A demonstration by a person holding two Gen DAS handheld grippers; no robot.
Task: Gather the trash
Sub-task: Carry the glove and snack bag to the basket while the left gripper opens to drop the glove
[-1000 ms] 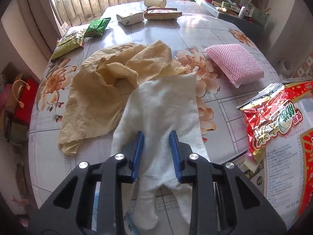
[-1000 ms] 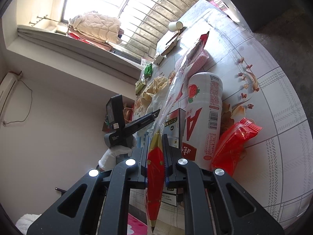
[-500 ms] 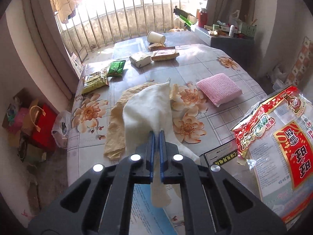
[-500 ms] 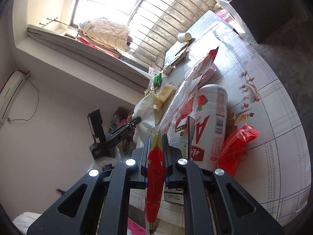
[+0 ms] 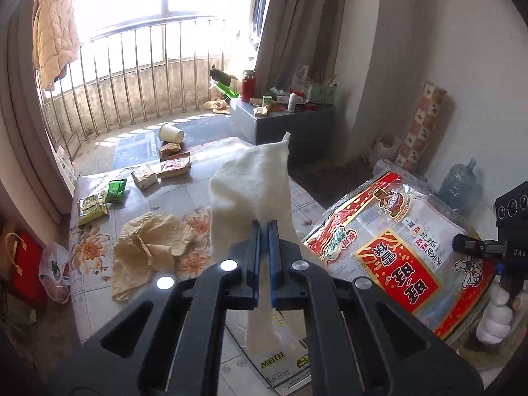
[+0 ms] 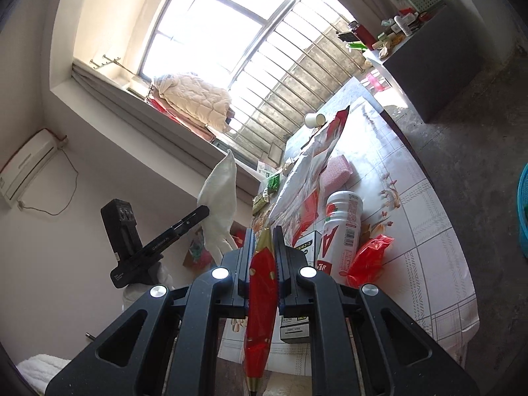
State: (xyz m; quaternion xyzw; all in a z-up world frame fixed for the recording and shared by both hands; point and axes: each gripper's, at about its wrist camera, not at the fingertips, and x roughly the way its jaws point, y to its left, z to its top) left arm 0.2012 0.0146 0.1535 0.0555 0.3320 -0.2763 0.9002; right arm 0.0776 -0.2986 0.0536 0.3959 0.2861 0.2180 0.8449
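My left gripper [image 5: 263, 227] is shut on a white cloth [image 5: 252, 191] and holds it well above the table; the cloth also shows in the right wrist view [image 6: 220, 198]. My right gripper [image 6: 262, 236] is shut on the edge of a large red and clear snack bag [image 6: 262, 283], held up over the table's near right side. The bag's printed face shows in the left wrist view [image 5: 396, 247]. A crumpled yellow cloth [image 5: 148, 247] lies on the floral table [image 5: 99, 250].
Green packets [image 5: 99, 201], small boxes [image 5: 161, 171] and a paper cup [image 5: 170, 133] lie at the far end. A pink sponge [image 6: 336, 173], a white strawberry bottle [image 6: 341, 227], a red wrapper [image 6: 368, 257] and a dark box [image 6: 305, 247] sit near the bag.
My left gripper closed on the white cloth and lifted it high off the table. The right gripper kept its hold on the snack bag and tilted it up.
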